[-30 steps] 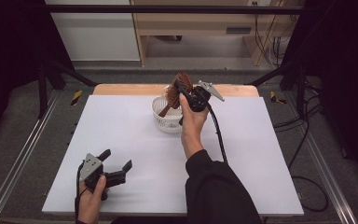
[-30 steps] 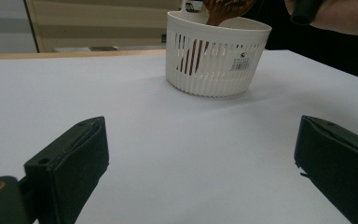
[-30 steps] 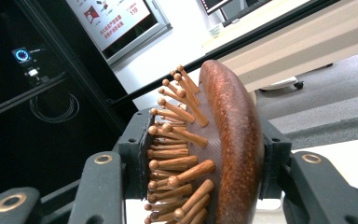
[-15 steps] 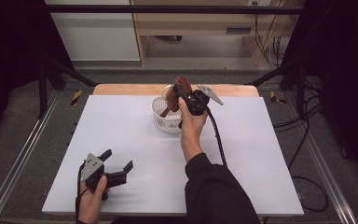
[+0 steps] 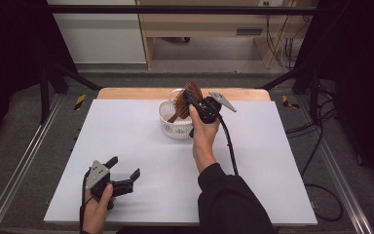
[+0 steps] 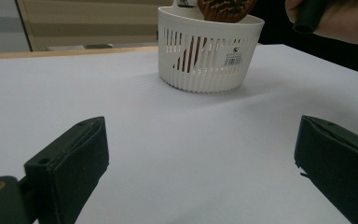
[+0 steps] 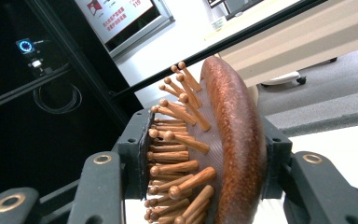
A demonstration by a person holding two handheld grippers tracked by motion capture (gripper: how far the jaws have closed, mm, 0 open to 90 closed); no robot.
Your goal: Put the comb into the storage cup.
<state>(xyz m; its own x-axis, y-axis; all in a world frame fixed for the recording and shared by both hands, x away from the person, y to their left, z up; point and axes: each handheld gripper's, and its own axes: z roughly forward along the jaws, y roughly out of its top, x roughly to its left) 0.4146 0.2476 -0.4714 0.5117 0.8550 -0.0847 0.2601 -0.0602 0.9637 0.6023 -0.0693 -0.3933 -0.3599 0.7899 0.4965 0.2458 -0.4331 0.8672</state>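
A brown wooden hairbrush (image 5: 182,105) with wooden pins stands over a white slatted basket (image 5: 174,127) at the back middle of the table. Its handle reaches down inside the basket. My right gripper (image 5: 191,100) is shut on the brush's oval head (image 7: 235,140), one jaw on the pin side and one on the smooth back. My left gripper (image 5: 125,167) rests low at the table's front left, open, with nothing between its jaws (image 6: 200,158). From there the basket (image 6: 205,65) stands ahead, with the brush head (image 6: 223,8) above its rim.
A white sheet (image 5: 126,141) covers the table, with a wooden strip (image 5: 126,93) at the back edge. Metal rails (image 5: 24,165) run along the left side, and cables (image 5: 321,146) lie on the floor at the right. The right gripper's cable (image 5: 230,146) trails over the sheet.
My right gripper with the brush has sunk slightly toward the basket. The left gripper has stayed where it was.
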